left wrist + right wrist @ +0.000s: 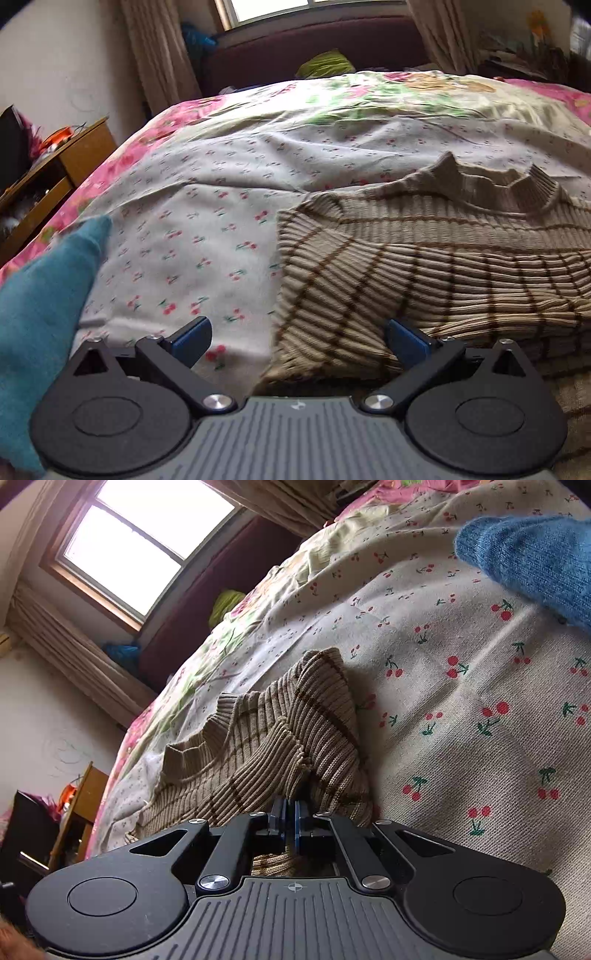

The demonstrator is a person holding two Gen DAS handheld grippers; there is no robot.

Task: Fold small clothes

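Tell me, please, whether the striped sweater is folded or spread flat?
Partly folded: the striped sweater has a sleeve doubled over its body, pinched by the right gripper.

A bed (229, 236) with a cherry-print sheet carries a ribbed tan sweater (424, 273) and a teal garment (40, 314).

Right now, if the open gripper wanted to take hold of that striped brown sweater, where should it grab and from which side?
Probably the striped sweater's near side edge, where the folded sleeve lies. The left gripper is open with that edge already between its fingers, so pushing straight forward, low along the cherry-print sheet, should work. The edge is flat and thin, an easy pinch. The right gripper already pinches another part.
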